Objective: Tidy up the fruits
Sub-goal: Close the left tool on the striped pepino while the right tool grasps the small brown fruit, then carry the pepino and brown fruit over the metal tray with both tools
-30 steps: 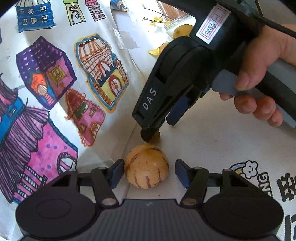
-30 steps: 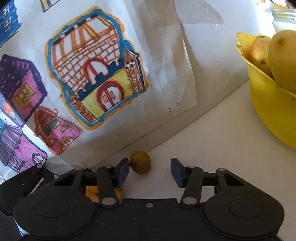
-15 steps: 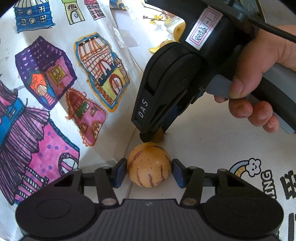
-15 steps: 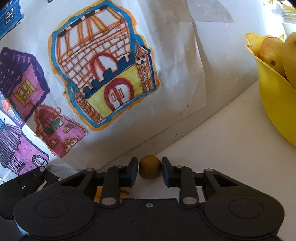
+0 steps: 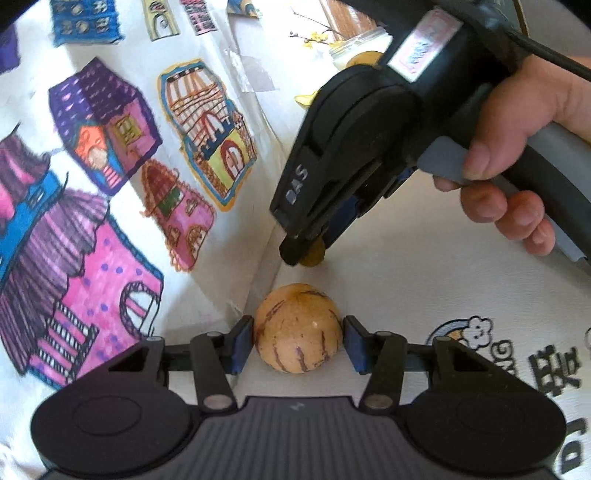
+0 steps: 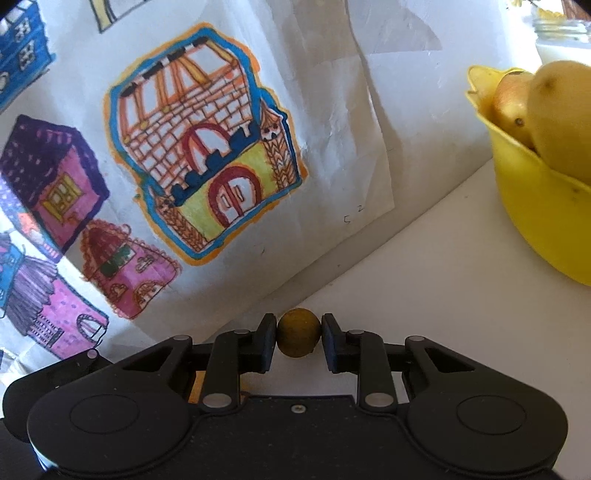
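My left tool (image 5: 298, 341) brackets a striped round fruit (image 5: 297, 328), pale orange with purple streaks, which rests on the white surface (image 5: 424, 288). Its blue pads (image 5: 241, 343) stand close on either side; the left one appears to touch the skin, while a thin gap shows at the right, so I read this tool as closed nearly to the fruit but not clearly pinching it.

My right tool (image 6: 298, 334) pinches a small brown-yellow round fruit (image 6: 298, 333), both fingertips pressed against its sides. In the left wrist view the same right tool (image 5: 306, 251) descends from the upper right, held by my right hand (image 5: 517, 155), with the small fruit (image 5: 313, 254) showing at its tip, near and just beyond the striped fruit.

Edges and room: a paper sheet with coloured house drawings (image 6: 207, 166) stands upright along the left and rear, meeting the surface in a crease just behind both fruits, so movement is closed off on that side. To the right the surface lies open toward the yellow bowl (image 6: 535, 214). Printed characters and a cloud-and-rainbow emblem (image 5: 461, 332) mark the surface at the near right.

Containers: the yellow bowl holds a large yellow fruit (image 6: 565, 122) and a reddish-yellow one (image 6: 511, 103) behind it, both rising above the rim. A glass jar (image 6: 561, 29) stands beyond the bowl; I cannot tell its contents.
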`<state>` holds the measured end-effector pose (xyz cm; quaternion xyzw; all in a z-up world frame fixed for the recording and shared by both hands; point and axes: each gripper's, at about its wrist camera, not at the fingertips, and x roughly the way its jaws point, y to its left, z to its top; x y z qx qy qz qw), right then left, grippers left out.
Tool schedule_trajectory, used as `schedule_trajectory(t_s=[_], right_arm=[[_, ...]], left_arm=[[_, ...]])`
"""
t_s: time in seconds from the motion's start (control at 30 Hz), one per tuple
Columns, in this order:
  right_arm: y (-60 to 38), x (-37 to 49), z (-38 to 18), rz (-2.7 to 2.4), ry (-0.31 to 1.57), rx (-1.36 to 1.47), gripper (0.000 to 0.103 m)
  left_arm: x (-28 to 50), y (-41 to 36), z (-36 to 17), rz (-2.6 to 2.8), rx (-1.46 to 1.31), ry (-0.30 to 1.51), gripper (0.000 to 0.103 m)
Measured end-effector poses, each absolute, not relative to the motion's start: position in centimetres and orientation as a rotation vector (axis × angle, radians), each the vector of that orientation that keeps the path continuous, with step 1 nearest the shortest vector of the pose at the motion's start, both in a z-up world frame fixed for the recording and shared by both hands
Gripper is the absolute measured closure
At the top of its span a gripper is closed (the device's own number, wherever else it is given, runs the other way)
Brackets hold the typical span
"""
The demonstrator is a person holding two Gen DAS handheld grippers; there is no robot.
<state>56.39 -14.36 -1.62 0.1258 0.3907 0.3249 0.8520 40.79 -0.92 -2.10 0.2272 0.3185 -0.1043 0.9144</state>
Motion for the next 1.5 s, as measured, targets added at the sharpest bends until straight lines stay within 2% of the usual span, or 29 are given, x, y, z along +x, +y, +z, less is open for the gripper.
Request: schedule_trajectory(t_s=[0.57,1.07,1.5], right_arm=[[-21.6,49.5,1.9,0.653,0.799,0.211,0.075],[-29.5,40.9,2.4,0.663,0.742,0.216,0.075],[-36.3,36.0,0.5,0.566,0.681,0.206,0.075]], left_arm=[[37.6,0.9,-0.1,-0.25,0.238,0.71,0.048],[33.0,-3.9,2.3,-0.339,0.221,0.647,0.048],[32.8,-9.1,3.9,-0.416,0.192,0.624,0.048]])
